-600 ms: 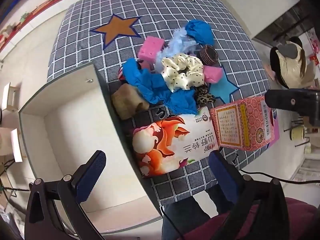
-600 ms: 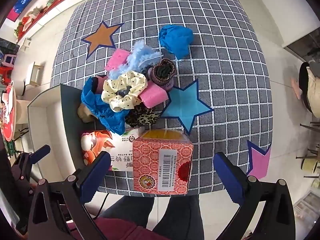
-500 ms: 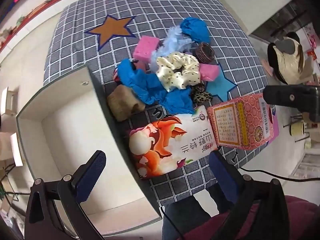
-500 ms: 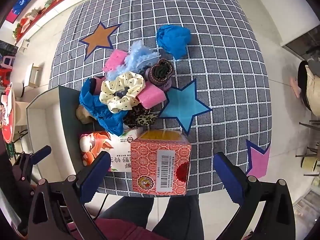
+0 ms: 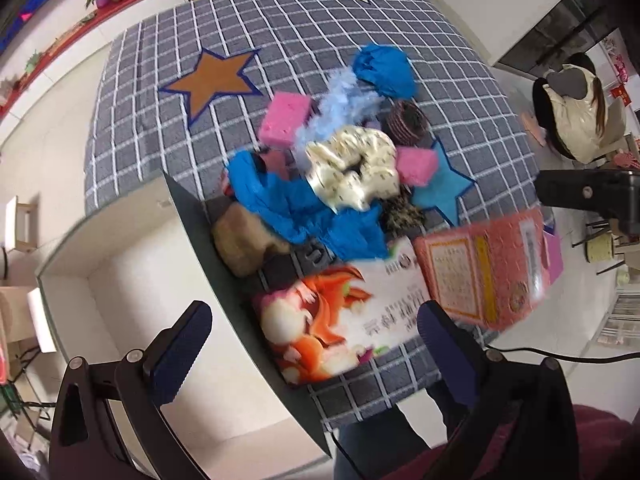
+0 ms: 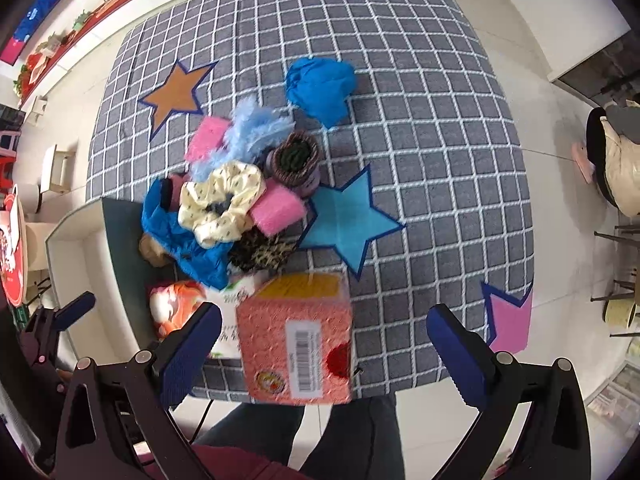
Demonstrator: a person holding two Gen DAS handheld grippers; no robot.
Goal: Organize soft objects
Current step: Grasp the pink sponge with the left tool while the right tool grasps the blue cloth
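- I am holding both grippers high over the table (image 6: 440, 120), pointing down, so each camera is taking in the whole pile before I commit to a pick.
- The left gripper (image 5: 316, 352) is standing spread wide with nothing between its pads; it is hovering over the seam between the bin (image 5: 132, 280) and the table edge, at lower centre of the left view.
- The right gripper (image 6: 324, 356) is likewise spread and empty, hanging above the pink box (image 6: 296, 344) at the bottom centre of its frame.
- The bin is sitting at lower left, pushed against the table, I judge so that soft things need only a short carry.
- The pile (image 6: 232, 200) is lying in the middle left of the right view: a cream scrunchie (image 6: 220, 204) on top, crumpled blue cloth (image 6: 180, 240) under it, pink sponges (image 6: 276, 208), pale blue feathers (image 6: 256, 128), a leopard scrunchie (image 6: 260, 252).
- A second blue wad (image 6: 320, 84) is lying apart, toward upper centre.
- A tan lump (image 5: 244, 240) is resting by the bin wall; blur is hiding what it is, possibly a plush.
- The packet (image 5: 340, 312) and box are looking stiff, not soft.
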